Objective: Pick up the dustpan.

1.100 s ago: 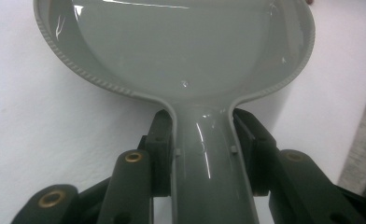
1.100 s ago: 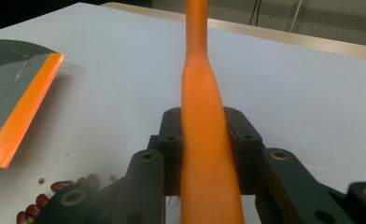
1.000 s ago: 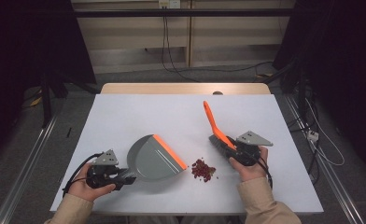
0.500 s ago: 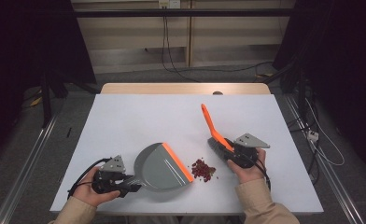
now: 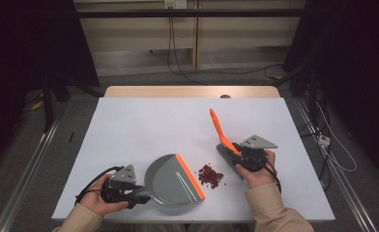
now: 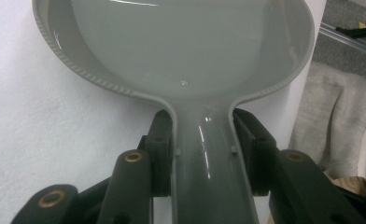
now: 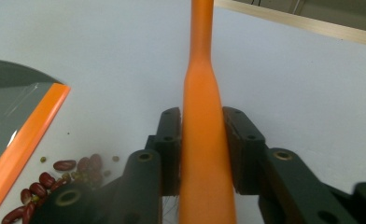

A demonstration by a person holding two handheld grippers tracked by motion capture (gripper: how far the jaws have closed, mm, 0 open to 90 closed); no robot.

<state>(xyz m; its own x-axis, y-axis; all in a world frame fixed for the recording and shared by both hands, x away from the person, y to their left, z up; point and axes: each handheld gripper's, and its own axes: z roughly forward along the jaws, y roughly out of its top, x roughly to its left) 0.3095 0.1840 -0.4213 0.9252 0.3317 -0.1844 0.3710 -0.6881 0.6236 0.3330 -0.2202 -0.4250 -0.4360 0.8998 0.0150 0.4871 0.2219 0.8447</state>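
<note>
Left gripper (image 5: pixel 144 192) sits near the counter's (image 5: pixel 144 121) front edge, toward the left corner; jaws clamped on the grey dustpan's (image 5: pixel 170 180) handle, which runs straight between them (seen close in the left gripper view (image 6: pixel 209 177)). The pan lies flat, its orange lip facing the beans (image 5: pixel 210 175). Right gripper (image 5: pixel 236 154) is right of the pile, jaws closed on the orange brush handle (image 7: pixel 204 140), which rises tilted toward the counter's far edge.

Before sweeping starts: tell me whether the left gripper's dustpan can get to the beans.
Probably yes: the dustpan in the left gripper has its orange lip facing the beans, with only bare table between.
</note>
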